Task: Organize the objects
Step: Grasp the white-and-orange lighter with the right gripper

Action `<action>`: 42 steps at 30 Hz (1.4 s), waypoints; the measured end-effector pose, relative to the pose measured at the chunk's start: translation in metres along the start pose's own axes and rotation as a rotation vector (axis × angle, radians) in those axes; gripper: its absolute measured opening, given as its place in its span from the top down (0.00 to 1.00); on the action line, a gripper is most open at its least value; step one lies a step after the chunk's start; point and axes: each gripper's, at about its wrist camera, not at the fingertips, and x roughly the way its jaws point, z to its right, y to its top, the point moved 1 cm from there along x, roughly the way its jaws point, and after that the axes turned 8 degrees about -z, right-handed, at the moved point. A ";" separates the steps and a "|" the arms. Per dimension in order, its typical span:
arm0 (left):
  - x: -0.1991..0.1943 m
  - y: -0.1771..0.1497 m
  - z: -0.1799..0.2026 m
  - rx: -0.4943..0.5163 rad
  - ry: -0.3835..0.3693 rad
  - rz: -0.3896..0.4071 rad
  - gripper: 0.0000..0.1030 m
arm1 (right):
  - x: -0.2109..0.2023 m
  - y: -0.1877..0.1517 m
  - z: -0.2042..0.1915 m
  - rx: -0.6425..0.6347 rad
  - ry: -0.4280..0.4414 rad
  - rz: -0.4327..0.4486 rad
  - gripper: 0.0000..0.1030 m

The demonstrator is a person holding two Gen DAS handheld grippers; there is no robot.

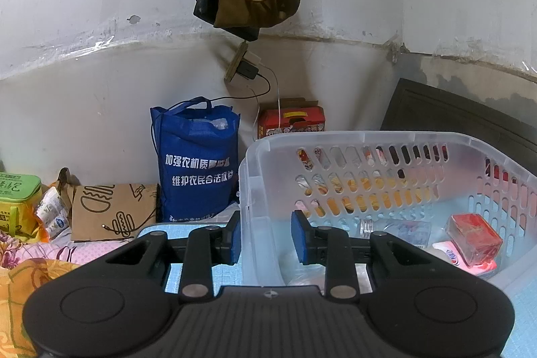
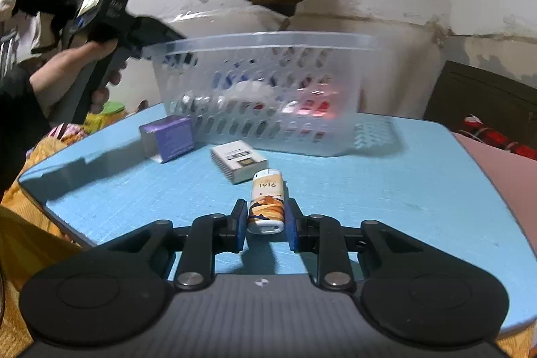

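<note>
The right gripper [image 2: 265,225] points slightly downward over the blue table [image 2: 386,190], its blue pads [image 2: 240,225] on either side of a lighter [image 2: 267,207] marked 1916 that lies flat on the tabletop. The pads sit at or just off its sides, and contact cannot be told. At 11 o'clock from the lighter lies a small white box [image 2: 239,160], touching or nearly touching its far end. Further out at 10 o'clock stands a purple box [image 2: 171,138]. At 12 o'clock rests the clear slotted basket [image 2: 261,96].

The left gripper [image 1: 265,235] is tilted downward, held by a hand [image 2: 77,69] at 10 o'clock in the right wrist view. Its pads straddle the basket's near corner wall, with a narrow gap showing. Inside the basket at 3 o'clock lies a red packet [image 1: 473,237].
</note>
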 end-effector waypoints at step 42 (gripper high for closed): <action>0.001 -0.001 0.000 0.002 0.005 0.000 0.67 | 0.004 0.001 0.014 0.031 0.028 -0.070 0.76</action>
